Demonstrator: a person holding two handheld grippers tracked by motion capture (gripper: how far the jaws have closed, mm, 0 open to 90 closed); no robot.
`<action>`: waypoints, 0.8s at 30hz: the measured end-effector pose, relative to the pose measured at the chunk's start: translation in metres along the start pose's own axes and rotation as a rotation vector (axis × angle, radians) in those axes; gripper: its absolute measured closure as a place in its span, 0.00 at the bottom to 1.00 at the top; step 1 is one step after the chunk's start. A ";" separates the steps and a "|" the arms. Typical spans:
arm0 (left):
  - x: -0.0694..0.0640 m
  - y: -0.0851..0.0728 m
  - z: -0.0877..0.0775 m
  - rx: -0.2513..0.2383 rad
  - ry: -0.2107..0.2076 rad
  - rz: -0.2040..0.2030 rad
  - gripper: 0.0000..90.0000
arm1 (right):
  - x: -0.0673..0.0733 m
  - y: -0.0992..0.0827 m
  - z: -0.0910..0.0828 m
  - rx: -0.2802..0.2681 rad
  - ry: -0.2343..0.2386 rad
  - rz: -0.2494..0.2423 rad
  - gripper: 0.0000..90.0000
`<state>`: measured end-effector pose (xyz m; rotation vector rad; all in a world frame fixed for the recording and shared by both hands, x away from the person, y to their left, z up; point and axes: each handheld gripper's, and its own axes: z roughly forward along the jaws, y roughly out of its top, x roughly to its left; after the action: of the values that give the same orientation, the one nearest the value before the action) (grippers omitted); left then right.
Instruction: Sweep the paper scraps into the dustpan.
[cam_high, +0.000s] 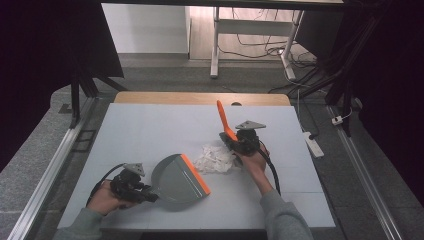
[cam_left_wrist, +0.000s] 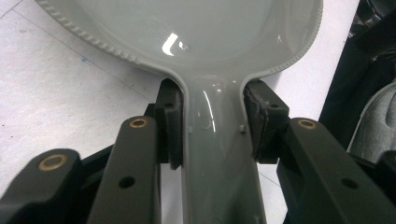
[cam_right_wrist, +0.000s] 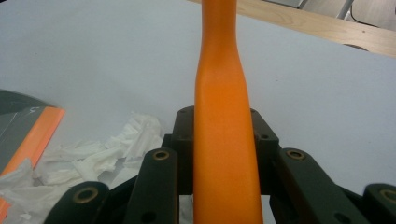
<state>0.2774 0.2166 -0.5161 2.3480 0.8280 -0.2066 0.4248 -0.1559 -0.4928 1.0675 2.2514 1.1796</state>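
A grey dustpan (cam_high: 172, 181) with an orange lip (cam_high: 196, 175) lies at the front left of the table. My left gripper (cam_high: 149, 196) is shut on its handle; in the left gripper view both pads (cam_left_wrist: 170, 126) press the grey handle (cam_left_wrist: 215, 154) just behind the pan. My right gripper (cam_high: 233, 142) is shut on an orange brush handle (cam_high: 223, 119) that points up and away. In the right gripper view that handle (cam_right_wrist: 223, 140) runs up between the jaws. Crumpled white tissue (cam_high: 215, 159) lies between the dustpan's lip and the right gripper. The brush's head is hidden.
The pale table top (cam_high: 150, 130) has a wooden strip (cam_high: 200, 98) along its far edge. Beyond it stand a desk frame (cam_high: 216, 45) and cables on the floor. A white power strip (cam_high: 314, 144) lies on the floor to the right.
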 end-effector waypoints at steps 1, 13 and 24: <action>0.000 0.000 0.000 0.000 0.000 -0.001 0.68 | 0.001 0.000 0.001 0.002 0.002 -0.006 0.78; -0.001 0.001 0.000 0.003 0.002 -0.001 0.68 | 0.018 0.004 0.011 0.023 0.031 -0.041 0.78; -0.001 0.001 0.001 0.002 0.002 0.001 0.68 | 0.034 0.006 0.018 0.036 0.058 -0.063 0.78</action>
<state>0.2777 0.2148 -0.5159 2.3506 0.8280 -0.2044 0.4175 -0.1181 -0.4978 0.9797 2.3415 1.1619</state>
